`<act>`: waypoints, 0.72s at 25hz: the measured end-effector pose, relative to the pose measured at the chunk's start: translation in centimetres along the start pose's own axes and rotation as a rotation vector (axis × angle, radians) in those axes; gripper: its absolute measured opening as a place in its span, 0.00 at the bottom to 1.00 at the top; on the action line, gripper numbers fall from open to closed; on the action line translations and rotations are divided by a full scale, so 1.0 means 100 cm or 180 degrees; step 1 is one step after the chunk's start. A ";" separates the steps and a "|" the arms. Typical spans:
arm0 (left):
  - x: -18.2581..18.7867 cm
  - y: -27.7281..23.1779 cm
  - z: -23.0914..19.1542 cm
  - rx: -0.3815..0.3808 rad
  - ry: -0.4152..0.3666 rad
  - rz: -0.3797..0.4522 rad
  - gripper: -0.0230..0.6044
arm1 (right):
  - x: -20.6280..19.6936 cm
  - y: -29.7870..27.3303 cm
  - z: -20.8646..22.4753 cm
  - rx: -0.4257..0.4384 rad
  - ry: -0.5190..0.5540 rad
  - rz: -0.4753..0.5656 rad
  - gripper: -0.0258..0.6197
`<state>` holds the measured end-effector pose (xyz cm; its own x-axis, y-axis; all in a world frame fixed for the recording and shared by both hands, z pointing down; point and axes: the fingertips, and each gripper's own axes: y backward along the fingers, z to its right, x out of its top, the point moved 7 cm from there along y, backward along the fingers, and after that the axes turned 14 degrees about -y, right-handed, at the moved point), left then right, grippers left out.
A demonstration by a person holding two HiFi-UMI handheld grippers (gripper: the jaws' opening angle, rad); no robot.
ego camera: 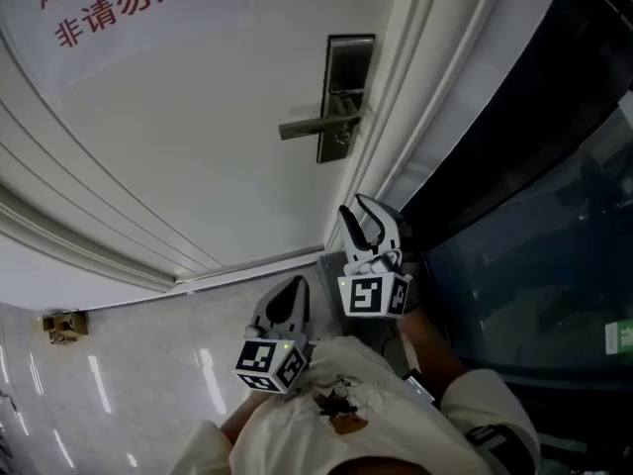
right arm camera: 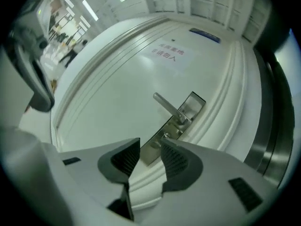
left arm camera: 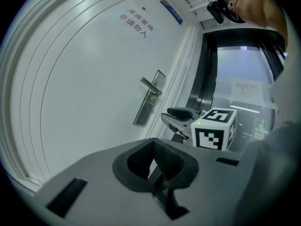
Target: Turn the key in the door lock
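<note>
The white door [ego camera: 198,117] stands shut, with red lettering near its top. At its edge sits a steel lock plate [ego camera: 348,62] with a lever handle [ego camera: 315,127] pointing away from the frame. Just under the lever a small stub sticks out of the plate, probably the key [ego camera: 341,142] seated in the cylinder, though it is too small to be sure or to read which way it is turned. The right gripper [right arm camera: 150,145] is well apart from the door and points towards the lock. Its fingers are spread wide with nothing between them, so the plate shows through the gap. The left gripper [left arm camera: 153,155] is lower and nearer the person's body, beside the right one. Its fingers are pressed together on nothing, and it takes no part in the work. Neither gripper touches the key, the lever or the door. By this evidence the turn is not in hand at this moment. If it remains to be done, the right gripper must come in to the lock, pinch the stub and twist.
</note>
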<state>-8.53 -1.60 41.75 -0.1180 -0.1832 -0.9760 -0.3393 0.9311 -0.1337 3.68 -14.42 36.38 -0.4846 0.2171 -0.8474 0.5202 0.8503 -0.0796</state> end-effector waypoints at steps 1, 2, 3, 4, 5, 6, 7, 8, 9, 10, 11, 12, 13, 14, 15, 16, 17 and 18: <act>0.002 -0.002 -0.011 0.0010 -0.0001 0.0024 0.05 | 0.003 -0.015 -0.001 -0.0114 0.0276 0.0009 0.26; 0.002 -0.002 -0.019 0.0001 0.0001 0.0024 0.05 | 0.006 -0.028 -0.002 -0.0217 0.0508 0.0012 0.26; 0.001 -0.001 -0.026 -0.0030 0.0011 -0.0008 0.05 | 0.008 -0.038 -0.003 -0.0309 0.0703 -0.0003 0.25; -0.002 -0.001 -0.030 -0.0077 0.0034 -0.0064 0.05 | 0.009 -0.046 -0.003 -0.0393 0.0866 -0.0043 0.24; -0.005 -0.001 -0.033 -0.0129 0.0067 -0.0120 0.05 | 0.010 -0.054 -0.002 -0.0464 0.0996 -0.0102 0.24; -0.006 -0.002 -0.036 -0.0174 0.0099 -0.0154 0.05 | 0.010 -0.062 0.000 -0.0518 0.1095 -0.0170 0.24; -0.006 -0.002 -0.038 -0.0207 0.0122 -0.0165 0.05 | 0.010 -0.070 0.003 -0.0556 0.1171 -0.0242 0.24; -0.006 -0.002 -0.039 -0.0231 0.0134 -0.0163 0.05 | 0.009 -0.078 0.005 -0.0589 0.1237 -0.0312 0.24; -0.006 -0.001 -0.041 -0.0246 0.0142 -0.0161 0.05 | 0.007 -0.085 0.007 -0.0627 0.1315 -0.0376 0.24; -0.006 -0.001 -0.043 -0.0254 0.0153 -0.0164 0.05 | 0.005 -0.092 0.008 -0.0673 0.1413 -0.0433 0.24; -0.008 0.000 -0.046 -0.0253 0.0171 -0.0170 0.05 | 0.002 -0.099 0.009 -0.0726 0.1525 -0.0477 0.24; -0.009 0.000 -0.049 -0.0245 0.0188 -0.0175 0.05 | 0.000 -0.105 0.010 -0.0779 0.1630 -0.0507 0.24; -0.009 0.000 -0.053 -0.0231 0.0201 -0.0175 0.05 | -0.002 -0.110 0.011 -0.0825 0.1705 -0.0536 0.24; -0.009 0.000 -0.056 -0.0214 0.0205 -0.0171 0.05 | -0.003 -0.115 0.013 -0.0862 0.1750 -0.0577 0.23; -0.008 0.001 -0.060 -0.0194 0.0204 -0.0163 0.05 | -0.005 -0.119 0.014 -0.0898 0.1778 -0.0627 0.23; -0.007 0.002 -0.063 -0.0175 0.0204 -0.0154 0.05 | -0.006 -0.121 0.016 -0.0938 0.1793 -0.0667 0.20; -0.006 0.003 -0.066 -0.0160 0.0206 -0.0146 0.05 | -0.006 -0.122 0.018 -0.0979 0.1786 -0.0681 0.16; -0.005 0.003 -0.069 -0.0151 0.0209 -0.0143 0.05 | -0.004 -0.122 0.019 -0.1012 0.1751 -0.0676 0.10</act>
<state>-15.00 -3.37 43.42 -0.1621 -0.2462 -0.9556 -0.3891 0.9058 -0.1674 -1.12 -25.82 36.70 -0.8854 0.1706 -0.4324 0.1822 0.9831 0.0148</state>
